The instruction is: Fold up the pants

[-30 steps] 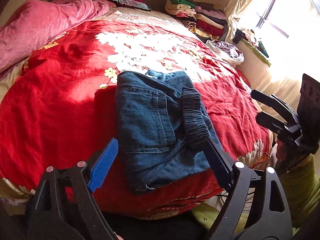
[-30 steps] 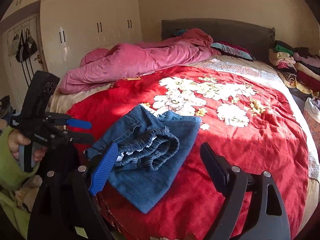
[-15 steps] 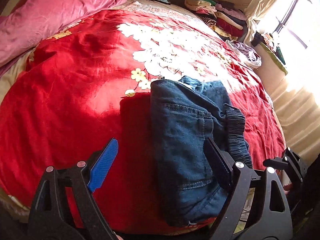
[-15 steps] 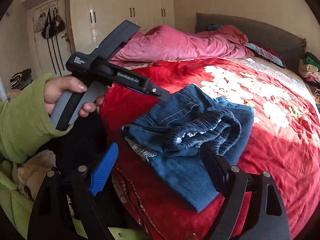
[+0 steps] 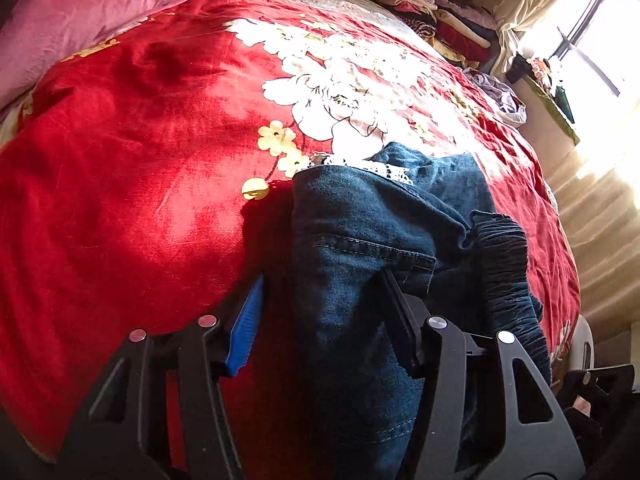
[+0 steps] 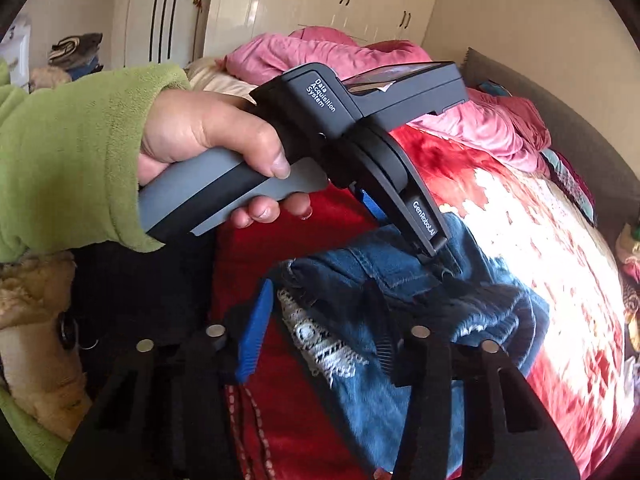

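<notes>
Folded dark-blue denim pants [image 5: 360, 248] lie at lower centre of the left wrist view, on the near edge of a red floral bedspread [image 5: 120, 160], gathered elastic waistband [image 5: 504, 264] to the right, white lace trim showing. The left gripper [image 5: 320, 312] has just been closing; denim lies between its half-spread jaws, contact unclear. The right gripper [image 6: 320, 332], also closing, straddles the lace edge [image 6: 320, 344]. Upper centre of the right wrist view, the left hand [image 6: 208, 136] holds a handle marked "Data Acquisition System" and "GenRobot.AI".

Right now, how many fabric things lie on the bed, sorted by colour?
Blue denim pants: 1
Red floral bedspread: 1
Pink quilt: 1
Total: 3
</notes>
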A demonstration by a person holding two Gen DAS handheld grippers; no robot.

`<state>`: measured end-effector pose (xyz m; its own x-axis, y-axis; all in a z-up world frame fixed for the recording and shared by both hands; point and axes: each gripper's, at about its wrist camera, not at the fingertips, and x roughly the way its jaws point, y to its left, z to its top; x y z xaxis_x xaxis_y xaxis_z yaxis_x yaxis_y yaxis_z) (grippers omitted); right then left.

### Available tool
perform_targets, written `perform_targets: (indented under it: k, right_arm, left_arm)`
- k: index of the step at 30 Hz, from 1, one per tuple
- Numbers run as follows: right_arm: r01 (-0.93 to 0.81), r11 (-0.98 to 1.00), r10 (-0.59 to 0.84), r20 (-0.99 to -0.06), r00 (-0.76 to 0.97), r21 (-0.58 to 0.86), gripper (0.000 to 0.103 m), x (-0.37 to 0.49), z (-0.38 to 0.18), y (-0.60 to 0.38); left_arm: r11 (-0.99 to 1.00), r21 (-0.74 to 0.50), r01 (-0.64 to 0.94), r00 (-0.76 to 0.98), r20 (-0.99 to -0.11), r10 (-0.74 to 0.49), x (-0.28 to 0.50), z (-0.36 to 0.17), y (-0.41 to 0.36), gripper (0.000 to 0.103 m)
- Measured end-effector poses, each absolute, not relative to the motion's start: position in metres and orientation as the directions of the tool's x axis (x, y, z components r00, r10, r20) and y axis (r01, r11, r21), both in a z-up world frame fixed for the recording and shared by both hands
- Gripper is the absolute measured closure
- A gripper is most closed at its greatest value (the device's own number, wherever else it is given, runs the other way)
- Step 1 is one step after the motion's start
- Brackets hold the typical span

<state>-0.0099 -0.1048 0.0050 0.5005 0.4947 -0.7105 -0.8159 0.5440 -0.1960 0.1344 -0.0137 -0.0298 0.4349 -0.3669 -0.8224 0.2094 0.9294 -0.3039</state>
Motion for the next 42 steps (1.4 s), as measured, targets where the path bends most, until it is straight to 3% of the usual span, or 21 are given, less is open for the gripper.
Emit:
perform_targets:
  k: [3, 7, 12, 16, 20, 29, 32, 42]
  right_arm:
    - [-0.828, 0.517, 0.493, -0.714, 0.496, -0.218, 0.062, -0.003, 0.002, -0.099]
    - [-0.85, 0.504, 0.478, -0.771, 0.422, -0.154, 0.081, 0.006, -0.014, -0.093]
    - [-0.853, 0.51, 0.491, -0.776, 0.396, -0.113, 0.081, 0.001, -0.024, -0.1]
    - [-0.84, 0.53, 0.485, -0.77, 0.414, -0.117, 0.075, 0.0, -0.035, -0.097]
    - [-0.843, 0.53, 0.506, -0.765, 0.398, -0.088, 0.056, -0.003, -0.03, -0.095]
    - [-0.817, 0.575, 0.54, -0.736, 0.409, -0.033, 0.053, -0.005, -0.008, -0.112]
    - [-0.806, 0.592, 0.559, -0.718, 0.415, -0.004, 0.046, -0.008, 0.001, -0.123]
    - [-0.737, 0.675, 0.566, -0.668, 0.483, 0.038, 0.041, -0.009, 0.03, -0.161]
  left_arm:
    - [0.927, -0.315, 0.202, 0.443, -0.815, -0.374, 0.134, -0.029, -0.008, 0.055]
    - [0.926, -0.318, 0.204, 0.444, -0.813, -0.377, 0.134, -0.03, -0.007, 0.054]
    - [0.925, -0.318, 0.207, 0.449, -0.81, -0.378, 0.133, -0.03, -0.008, 0.052]
    - [0.926, -0.321, 0.2, 0.454, -0.807, -0.378, 0.133, -0.032, -0.008, 0.052]
    - [0.928, -0.312, 0.202, 0.463, -0.805, -0.371, 0.131, -0.029, -0.01, 0.051]
    - [0.938, -0.283, 0.202, 0.483, -0.804, -0.346, 0.127, -0.025, -0.012, 0.049]
    - [0.939, -0.282, 0.2, 0.486, -0.803, -0.344, 0.126, -0.024, -0.011, 0.049]
    - [0.941, -0.267, 0.207, 0.512, -0.79, -0.337, 0.115, -0.01, -0.014, 0.049]
